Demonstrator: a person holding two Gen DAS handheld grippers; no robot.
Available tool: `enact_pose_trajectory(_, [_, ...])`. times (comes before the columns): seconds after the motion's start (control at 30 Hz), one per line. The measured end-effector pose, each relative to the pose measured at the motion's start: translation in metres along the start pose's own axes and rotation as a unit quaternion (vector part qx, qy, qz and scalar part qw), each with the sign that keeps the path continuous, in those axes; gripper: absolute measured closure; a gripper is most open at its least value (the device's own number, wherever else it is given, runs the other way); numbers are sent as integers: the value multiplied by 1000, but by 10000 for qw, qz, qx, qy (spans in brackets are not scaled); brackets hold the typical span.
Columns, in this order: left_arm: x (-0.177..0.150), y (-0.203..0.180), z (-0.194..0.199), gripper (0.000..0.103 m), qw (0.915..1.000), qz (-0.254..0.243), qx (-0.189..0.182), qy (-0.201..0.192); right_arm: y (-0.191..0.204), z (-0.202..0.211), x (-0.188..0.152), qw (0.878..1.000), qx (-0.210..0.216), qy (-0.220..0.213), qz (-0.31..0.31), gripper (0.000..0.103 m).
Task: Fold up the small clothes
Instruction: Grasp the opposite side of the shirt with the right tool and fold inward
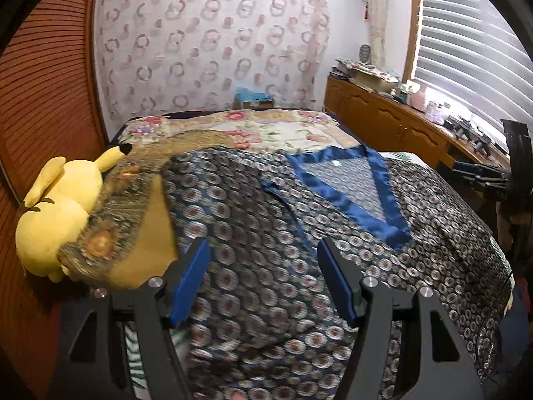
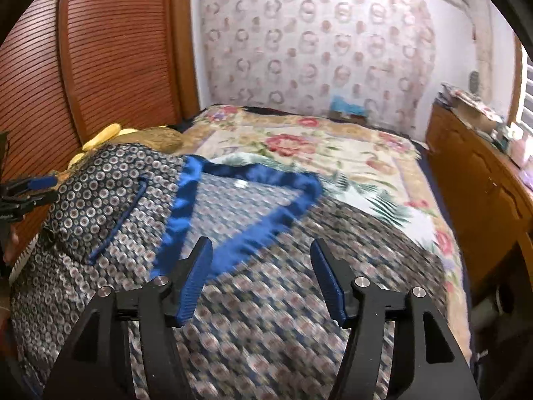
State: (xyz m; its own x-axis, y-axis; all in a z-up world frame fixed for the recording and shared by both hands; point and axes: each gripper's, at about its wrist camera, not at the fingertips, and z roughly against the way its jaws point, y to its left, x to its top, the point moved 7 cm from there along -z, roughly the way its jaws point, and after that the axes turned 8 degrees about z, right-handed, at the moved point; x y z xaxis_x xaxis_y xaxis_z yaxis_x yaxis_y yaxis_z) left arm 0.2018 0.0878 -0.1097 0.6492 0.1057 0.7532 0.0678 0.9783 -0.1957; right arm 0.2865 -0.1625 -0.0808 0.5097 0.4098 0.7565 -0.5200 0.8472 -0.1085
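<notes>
Here, left gripper [image 1: 263,250] and right gripper [image 2: 261,250] angled down over the patterned garment [image 1: 266,250], jaws wide, empty.

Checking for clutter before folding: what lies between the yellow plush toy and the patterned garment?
In the left wrist view, a brown-gold paisley cloth lies between the yellow plush toy and the patterned garment.

One patterned garment [image 1: 266,233] with one blue V-neck trim [image 1: 383,193] and one chest pocket [image 2: 116,220]. Two grippers: left gripper [image 1: 263,253], right gripper [image 2: 261,253], two blue pads each, nothing between them. One yellow plush toy [image 1: 56,213]. One floral bedspread [image 2: 333,153]. One wooden cabinet [image 1: 383,113]. One window blind [image 1: 473,43]
</notes>
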Motion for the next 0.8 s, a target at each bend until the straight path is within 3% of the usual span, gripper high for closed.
enact_pose_trajectory(0.43, [-41, -47, -13, 37, 9986, -214, -174, 460, -64, 62, -83, 9961, -742, 251, -416, 40])
enact_pose_trajectory(0.8, [-59, -66, -37, 37, 9954, -429, -143, 842, -121, 86, -169, 9854, -1104, 719, -1077, 40])
